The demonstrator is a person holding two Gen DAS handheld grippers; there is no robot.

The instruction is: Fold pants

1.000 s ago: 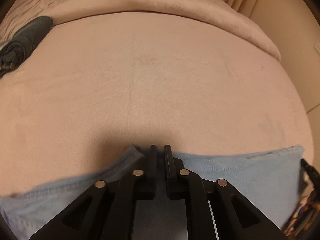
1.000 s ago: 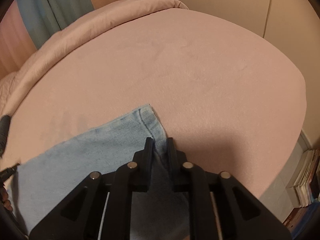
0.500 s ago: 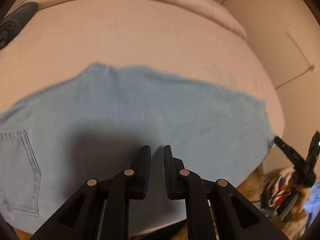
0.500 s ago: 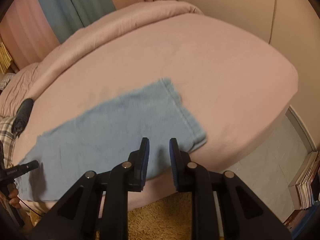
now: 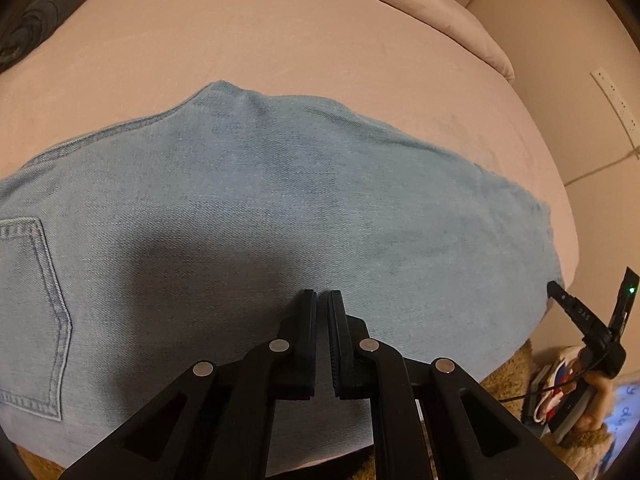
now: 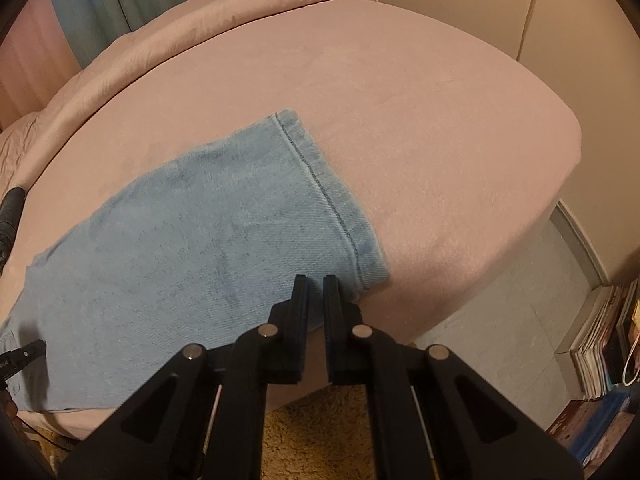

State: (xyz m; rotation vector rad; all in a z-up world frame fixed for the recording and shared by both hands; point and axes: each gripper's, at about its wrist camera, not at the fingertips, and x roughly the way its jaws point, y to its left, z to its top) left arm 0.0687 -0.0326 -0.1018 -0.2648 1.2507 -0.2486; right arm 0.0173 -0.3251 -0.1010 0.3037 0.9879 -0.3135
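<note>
Light blue jeans (image 5: 280, 208) lie flat on the pink bed (image 5: 280, 40), near its front edge, hem (image 6: 332, 200) toward the right. The left gripper (image 5: 322, 296) hovers over the denim, jaws pressed together, empty. The right gripper (image 6: 316, 280) has just closed on nothing, seemingly just short of the hem corner.

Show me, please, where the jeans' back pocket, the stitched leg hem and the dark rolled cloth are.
back pocket (image 5: 34, 316), left wrist view, on its denim face.
leg hem (image 6: 332, 204), right wrist view, on the stitched band.
dark rolled cloth (image 5: 38, 20), left wrist view, mid-roll.
</note>
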